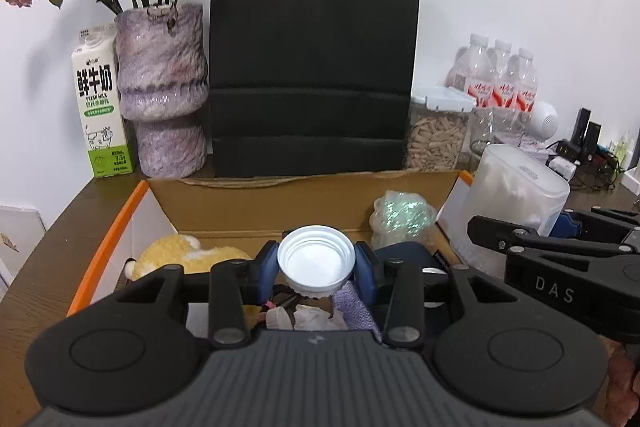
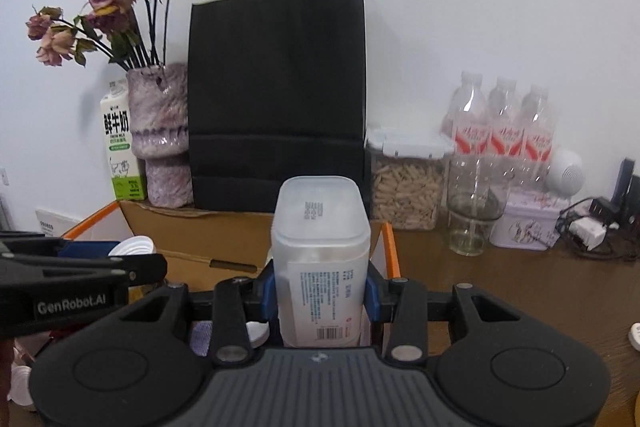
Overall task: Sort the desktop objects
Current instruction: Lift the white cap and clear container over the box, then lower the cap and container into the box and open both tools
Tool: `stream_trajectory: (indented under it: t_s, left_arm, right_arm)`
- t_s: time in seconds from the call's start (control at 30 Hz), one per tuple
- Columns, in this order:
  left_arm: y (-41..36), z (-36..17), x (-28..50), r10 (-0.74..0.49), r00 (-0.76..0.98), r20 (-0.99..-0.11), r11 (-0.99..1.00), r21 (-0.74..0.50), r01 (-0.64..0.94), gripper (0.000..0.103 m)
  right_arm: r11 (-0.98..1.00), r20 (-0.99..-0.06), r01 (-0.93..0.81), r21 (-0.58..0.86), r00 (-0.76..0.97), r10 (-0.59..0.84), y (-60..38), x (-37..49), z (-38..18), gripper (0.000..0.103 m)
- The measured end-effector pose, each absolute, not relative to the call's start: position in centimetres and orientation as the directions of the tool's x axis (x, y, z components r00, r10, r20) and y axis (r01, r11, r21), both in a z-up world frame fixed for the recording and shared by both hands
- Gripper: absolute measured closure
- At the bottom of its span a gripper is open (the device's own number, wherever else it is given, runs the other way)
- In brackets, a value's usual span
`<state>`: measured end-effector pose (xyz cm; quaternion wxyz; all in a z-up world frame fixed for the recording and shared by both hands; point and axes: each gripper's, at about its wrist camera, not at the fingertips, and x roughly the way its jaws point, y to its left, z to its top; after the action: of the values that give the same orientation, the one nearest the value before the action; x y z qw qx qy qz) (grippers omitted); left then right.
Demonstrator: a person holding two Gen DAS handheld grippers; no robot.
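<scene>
Left gripper (image 1: 316, 261) pads clamp a white lid (image 1: 315, 255), open side up, above cardboard box (image 1: 256, 199); right gripper (image 2: 320, 291) grips upright frosted container (image 2: 320, 251) over box's right edge.

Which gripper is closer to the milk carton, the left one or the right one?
Left. The left gripper, shut on a white lid, is over the cardboard box, nearer the milk carton at back left. The right gripper, shut on a translucent container, is on the box's far side.
</scene>
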<state>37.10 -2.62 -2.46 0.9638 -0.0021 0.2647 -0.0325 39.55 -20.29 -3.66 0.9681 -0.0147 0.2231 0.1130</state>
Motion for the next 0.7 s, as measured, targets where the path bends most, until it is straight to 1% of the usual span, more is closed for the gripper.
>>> stream_trajectory:
  t_s: [0.23,0.33,0.4,0.43,0.47,0.5,0.6,0.67,0.7]
  left_arm:
    - [-2.8,-3.4,37.7,-0.061,0.848,-0.526,0.998,-0.001,0.071,0.062]
    - [-2.8,-3.6,37.8,-0.066,0.842,-0.535,0.997,0.002,0.079,0.061]
    - [-2.9,-3.7,37.7,-0.066,0.843,-0.534,0.997,0.007,0.082,0.059]
    - [-3.0,-3.7,37.7,-0.061,0.845,-0.532,0.996,0.016,0.082,0.05]
    - [-3.1,-3.7,37.6,-0.053,0.847,-0.529,0.997,0.025,0.078,0.038]
    - [-3.1,-3.7,37.5,-0.044,0.849,-0.526,0.997,0.034,0.073,0.031]
    - [-3.2,-3.3,37.2,-0.02,0.862,-0.507,0.997,0.054,0.054,0.026]
    - [-3.0,-2.9,37.0,0.008,0.87,-0.493,0.998,0.059,0.025,0.014]
    - [-2.8,-2.7,37.0,0.015,0.872,-0.489,0.998,0.058,0.016,0.01]
  right_arm:
    - [0.968,-0.48,-0.252,0.013,0.847,0.227,-19.7,40.4,-4.7,0.063]
    - [0.967,-0.484,-0.256,0.004,0.845,0.226,-19.5,40.2,-4.9,0.063]
    - [0.965,-0.487,-0.261,-0.003,0.844,0.226,-19.4,40.2,-4.9,0.063]
    - [0.964,-0.493,-0.265,-0.005,0.84,0.228,-19.4,40.2,-4.8,0.063]
    - [0.964,-0.495,-0.267,-0.002,0.838,0.231,-19.4,40.1,-4.8,0.062]
    - [0.963,-0.496,-0.268,0.002,0.836,0.234,-19.4,40.1,-4.8,0.062]
    - [0.964,-0.497,-0.264,0.008,0.836,0.233,-19.6,40.0,-4.5,0.055]
    - [0.969,-0.496,-0.249,0.008,0.84,0.22,-19.9,40.1,-4.3,0.042]
    - [0.97,-0.496,-0.242,0.012,0.841,0.216,-20.1,40.1,-4.2,0.039]
